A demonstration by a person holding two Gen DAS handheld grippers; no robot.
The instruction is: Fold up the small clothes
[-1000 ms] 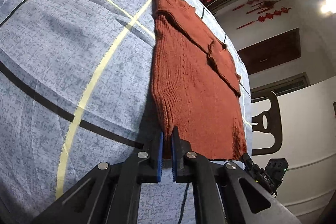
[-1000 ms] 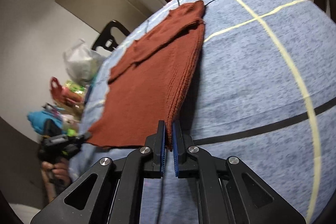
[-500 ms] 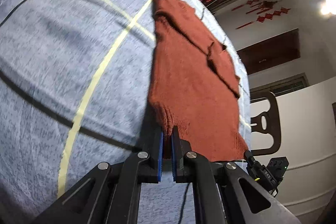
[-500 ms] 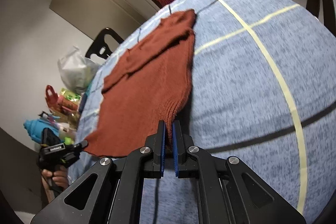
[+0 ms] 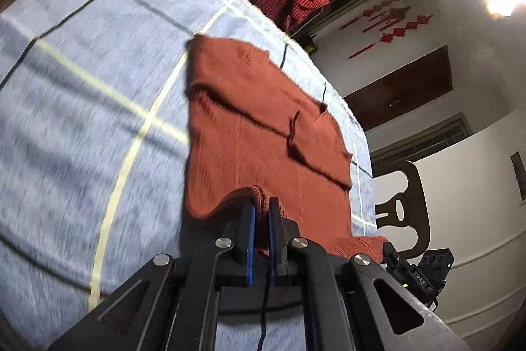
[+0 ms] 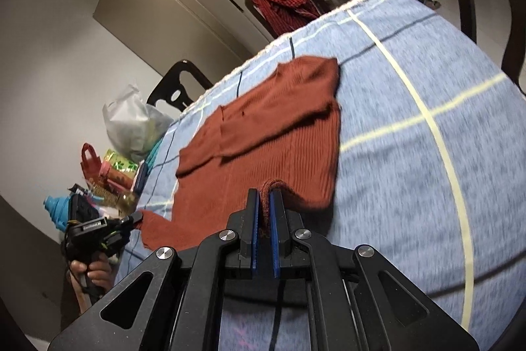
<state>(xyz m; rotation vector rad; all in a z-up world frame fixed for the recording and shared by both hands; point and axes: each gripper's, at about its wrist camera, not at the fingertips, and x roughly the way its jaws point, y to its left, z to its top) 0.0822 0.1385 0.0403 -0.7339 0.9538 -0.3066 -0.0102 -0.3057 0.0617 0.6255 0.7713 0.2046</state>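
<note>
A rust-red knitted sweater (image 5: 256, 134) lies on the blue checked tablecloth (image 5: 82, 120), sleeves folded across its body. My left gripper (image 5: 262, 203) is shut on one bottom corner of the hem, which bunches up off the cloth between the blue pads. In the right wrist view the same sweater (image 6: 273, 127) spreads ahead, and my right gripper (image 6: 265, 196) is shut on the other hem corner, also raised. Each view catches the opposite gripper at its edge: the right gripper (image 5: 391, 255) and the left gripper (image 6: 131, 221), both pinching the hem.
A dark wooden chair (image 5: 404, 203) stands past the table's edge, and a red checked garment (image 6: 282, 2) hangs over another chair at the far end. Bags and a white plastic sack (image 6: 131, 120) crowd the floor beside the table. A hand (image 6: 92, 275) holds the left gripper.
Both grippers have risen and moved forward over the sweater, lifting the hem corners off the cloth. The sweater's bottom edge now curls upward instead of lying flat.
</note>
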